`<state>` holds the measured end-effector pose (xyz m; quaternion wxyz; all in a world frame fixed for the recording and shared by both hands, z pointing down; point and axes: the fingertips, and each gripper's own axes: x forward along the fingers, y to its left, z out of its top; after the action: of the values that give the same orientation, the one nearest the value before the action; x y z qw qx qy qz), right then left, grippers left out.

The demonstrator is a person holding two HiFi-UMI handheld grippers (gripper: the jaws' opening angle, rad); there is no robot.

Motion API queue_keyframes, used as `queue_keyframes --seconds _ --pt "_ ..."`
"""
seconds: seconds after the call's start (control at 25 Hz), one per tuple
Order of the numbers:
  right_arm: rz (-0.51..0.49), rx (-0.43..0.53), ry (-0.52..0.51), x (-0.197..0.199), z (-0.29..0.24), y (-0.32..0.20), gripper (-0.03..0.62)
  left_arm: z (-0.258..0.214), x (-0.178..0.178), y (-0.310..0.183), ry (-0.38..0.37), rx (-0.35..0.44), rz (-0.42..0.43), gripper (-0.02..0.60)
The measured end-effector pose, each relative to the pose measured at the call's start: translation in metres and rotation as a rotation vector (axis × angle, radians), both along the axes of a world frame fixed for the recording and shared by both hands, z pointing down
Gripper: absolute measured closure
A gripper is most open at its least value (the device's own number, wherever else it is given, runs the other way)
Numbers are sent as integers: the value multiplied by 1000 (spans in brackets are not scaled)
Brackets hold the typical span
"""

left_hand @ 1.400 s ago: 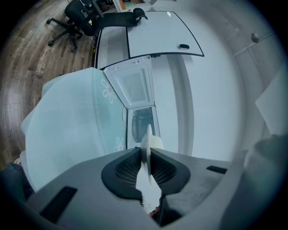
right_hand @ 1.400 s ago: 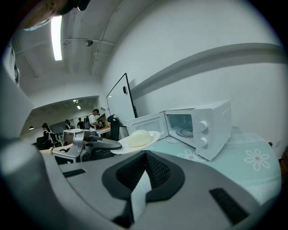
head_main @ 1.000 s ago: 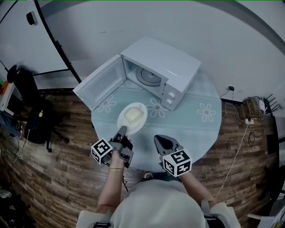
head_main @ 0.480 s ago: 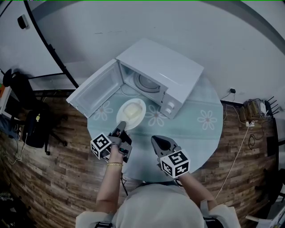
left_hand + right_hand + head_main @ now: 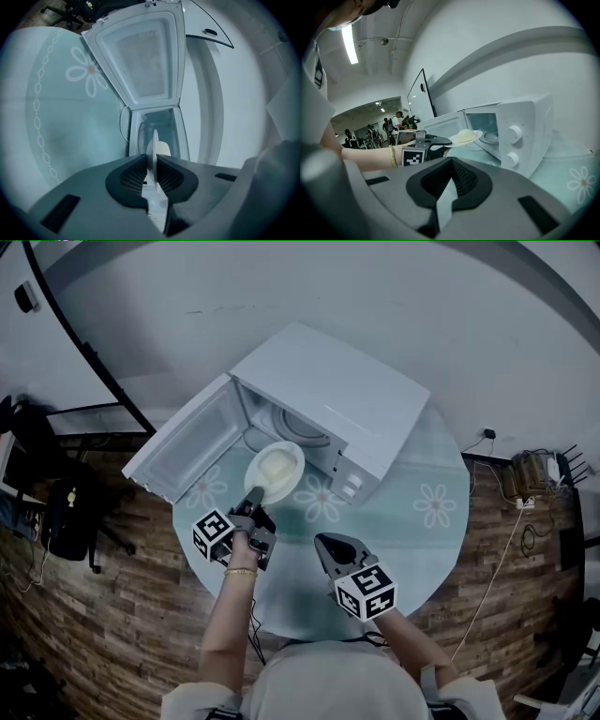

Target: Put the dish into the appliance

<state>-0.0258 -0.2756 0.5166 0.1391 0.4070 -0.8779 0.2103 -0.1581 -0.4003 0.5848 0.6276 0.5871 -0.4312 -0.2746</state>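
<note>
Dish (image 5: 274, 468) hung level at the open microwave's (image 5: 347, 399) mouth, not yet inside; setting it down and letting go remained. Its length ran from the left tongs (image 5: 254, 504), which pinched its near rim, toward the cavity. Right tongs (image 5: 327, 547) were pressed together, empty, before the microwave.

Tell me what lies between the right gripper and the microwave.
Only bare flowered tablecloth, as the head view shows: nothing stands between the right gripper and the microwave. The dish is off to the side, in the left gripper.
</note>
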Motion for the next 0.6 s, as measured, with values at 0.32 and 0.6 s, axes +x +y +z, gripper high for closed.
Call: queue_keyframes --seconds 0.32,0.6 --pt "4 -19 -4 7 9 -21 589 27 15 -48 -9 -45 11 534" --pt "12 -35 -8 11 16 -33 589 48 19 -80 -29 -84 4 534"
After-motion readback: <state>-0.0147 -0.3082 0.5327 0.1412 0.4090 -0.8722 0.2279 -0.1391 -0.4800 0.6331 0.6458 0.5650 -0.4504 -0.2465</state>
